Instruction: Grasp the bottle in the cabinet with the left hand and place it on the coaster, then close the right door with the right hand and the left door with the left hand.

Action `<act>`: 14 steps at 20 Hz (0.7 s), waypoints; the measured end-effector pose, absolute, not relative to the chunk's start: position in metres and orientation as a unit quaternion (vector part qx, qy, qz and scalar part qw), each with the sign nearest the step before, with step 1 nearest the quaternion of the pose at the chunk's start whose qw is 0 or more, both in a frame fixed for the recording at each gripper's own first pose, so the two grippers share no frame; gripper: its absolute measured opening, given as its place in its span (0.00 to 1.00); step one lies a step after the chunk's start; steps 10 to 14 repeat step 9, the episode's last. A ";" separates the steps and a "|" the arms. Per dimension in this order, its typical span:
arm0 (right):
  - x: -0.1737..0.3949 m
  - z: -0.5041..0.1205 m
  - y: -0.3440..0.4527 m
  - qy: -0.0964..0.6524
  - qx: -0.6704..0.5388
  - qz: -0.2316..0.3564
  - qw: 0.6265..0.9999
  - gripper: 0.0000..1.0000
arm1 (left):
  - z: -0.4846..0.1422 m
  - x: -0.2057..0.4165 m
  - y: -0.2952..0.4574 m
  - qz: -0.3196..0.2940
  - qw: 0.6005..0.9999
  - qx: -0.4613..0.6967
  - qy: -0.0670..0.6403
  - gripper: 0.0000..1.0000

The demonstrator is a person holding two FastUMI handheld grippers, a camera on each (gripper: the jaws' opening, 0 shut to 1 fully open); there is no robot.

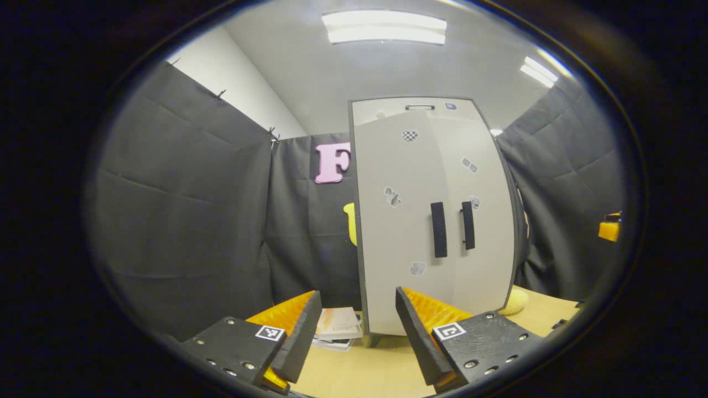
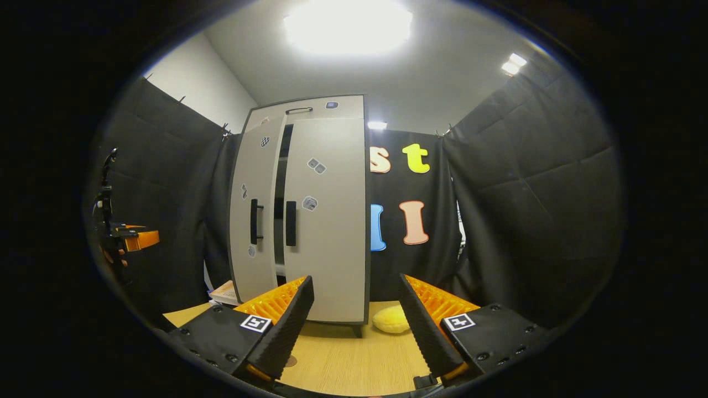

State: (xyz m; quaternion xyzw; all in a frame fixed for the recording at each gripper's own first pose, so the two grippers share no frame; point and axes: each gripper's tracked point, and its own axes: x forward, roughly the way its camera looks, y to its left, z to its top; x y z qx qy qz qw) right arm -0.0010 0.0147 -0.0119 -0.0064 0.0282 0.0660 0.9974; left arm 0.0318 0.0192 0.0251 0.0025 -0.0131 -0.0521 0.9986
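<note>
The grey cabinet [image 2: 332, 105] stands on the wooden table [image 2: 343, 359]. Its right door [image 2: 332, 221] lies flush, and its left door [image 2: 249, 182] hangs slightly ajar, leaving a narrow dark gap [image 2: 281, 193] between them. Both black handles [image 1: 438, 229] sit side by side near the middle. What is inside the cabinet is hidden. My left gripper [image 1: 358, 292] is open and empty, a short way in front of the left door [image 1: 398, 221]. My right gripper [image 2: 356, 279] is open and empty too, facing the right door. The left gripper [image 2: 135, 239] appears again at the far left of the right gripper view.
A stack of books [image 1: 337, 327] lies on the table left of the cabinet's foot. A soft yellow object [image 2: 390, 319] rests by its right corner. A small brown round patch [image 2: 290, 361] peeks out on the table beside my right gripper's finger. Black cloth walls enclose the booth.
</note>
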 end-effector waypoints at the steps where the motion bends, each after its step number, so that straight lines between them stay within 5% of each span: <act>1: -0.006 -0.011 0.017 0.028 -0.008 0.067 0.997 0.97 | 0.025 0.025 0.021 -0.052 0.999 0.004 -0.014 0.88; 4: -0.017 -0.010 0.022 0.026 -0.005 0.065 0.998 0.97 | 0.026 0.006 0.026 -0.055 0.998 0.004 -0.017 0.82; 14: -0.029 -0.010 0.029 0.025 0.005 0.067 0.997 0.92 | 0.028 -0.020 0.033 -0.054 0.998 0.005 -0.025 0.88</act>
